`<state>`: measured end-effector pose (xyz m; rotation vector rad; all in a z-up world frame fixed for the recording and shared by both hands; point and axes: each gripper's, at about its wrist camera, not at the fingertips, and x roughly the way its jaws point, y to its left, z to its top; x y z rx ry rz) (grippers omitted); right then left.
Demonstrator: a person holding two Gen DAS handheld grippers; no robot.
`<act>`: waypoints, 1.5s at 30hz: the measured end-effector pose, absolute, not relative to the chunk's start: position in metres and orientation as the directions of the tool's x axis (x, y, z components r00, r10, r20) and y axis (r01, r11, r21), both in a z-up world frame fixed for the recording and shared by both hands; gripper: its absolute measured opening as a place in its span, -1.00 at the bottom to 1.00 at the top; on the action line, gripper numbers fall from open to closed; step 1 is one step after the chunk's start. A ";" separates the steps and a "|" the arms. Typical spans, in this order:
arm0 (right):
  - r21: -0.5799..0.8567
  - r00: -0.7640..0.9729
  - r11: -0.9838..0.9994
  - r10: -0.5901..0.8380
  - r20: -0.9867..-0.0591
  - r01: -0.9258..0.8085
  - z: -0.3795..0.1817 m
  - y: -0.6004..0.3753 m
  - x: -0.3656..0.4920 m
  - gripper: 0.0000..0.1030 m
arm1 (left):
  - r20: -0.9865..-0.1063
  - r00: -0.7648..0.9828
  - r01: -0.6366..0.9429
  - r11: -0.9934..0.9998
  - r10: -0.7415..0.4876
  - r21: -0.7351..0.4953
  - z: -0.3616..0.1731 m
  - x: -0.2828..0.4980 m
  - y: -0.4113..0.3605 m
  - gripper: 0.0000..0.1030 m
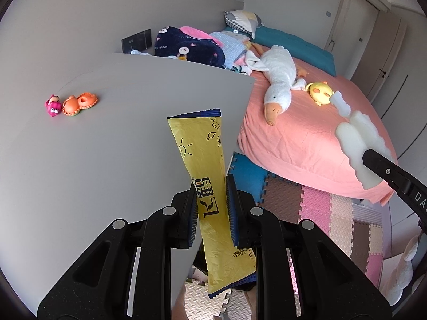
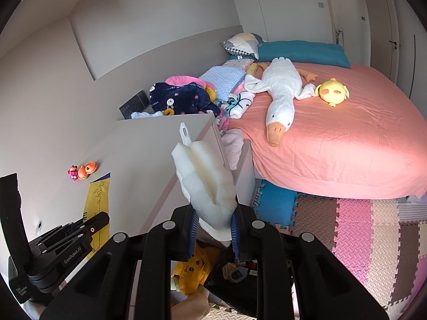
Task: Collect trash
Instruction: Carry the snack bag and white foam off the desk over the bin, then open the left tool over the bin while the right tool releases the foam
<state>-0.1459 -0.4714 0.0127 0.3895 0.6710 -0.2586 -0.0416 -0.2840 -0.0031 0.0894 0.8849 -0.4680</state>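
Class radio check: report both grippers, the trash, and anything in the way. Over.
Left gripper shut on long yellow foil snack wrapper. Right gripper shut on white foam sponge piece. Both lifted over grey tabletop. Nothing in the way.

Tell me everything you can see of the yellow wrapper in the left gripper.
The yellow wrapper is a long, flat, crinkly film packet with dark blue serrated ends, black line doodles and bold black lettering. It looks empty or nearly so. The left gripper is shut on its middle, blue pads pressing both faces. It stands roughly upright, its top end over the grey table, its bottom end hanging below the fingers. Nothing else touches it.
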 end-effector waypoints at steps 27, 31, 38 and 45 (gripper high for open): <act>0.260 0.698 0.788 -0.277 -0.661 0.559 0.013 -0.551 -0.166 0.40 | -0.771 0.433 0.729 0.684 -0.468 -0.005 -0.012 -0.099 -0.360 0.88; 0.265 0.696 0.780 -0.280 -0.661 0.566 0.011 -0.558 -0.170 0.40 | -0.775 0.436 0.727 0.687 -0.458 0.004 -0.015 -0.096 -0.361 0.88; 0.274 0.695 0.786 -0.256 -0.672 0.554 0.005 -0.553 -0.161 0.40 | -0.780 0.439 0.715 0.699 -0.445 0.004 -0.019 -0.093 -0.357 0.88; 0.267 0.702 0.811 -0.228 -0.675 0.520 0.004 -0.534 -0.143 0.40 | -0.782 0.451 0.686 0.727 -0.431 -0.005 -0.022 -0.081 -0.340 0.88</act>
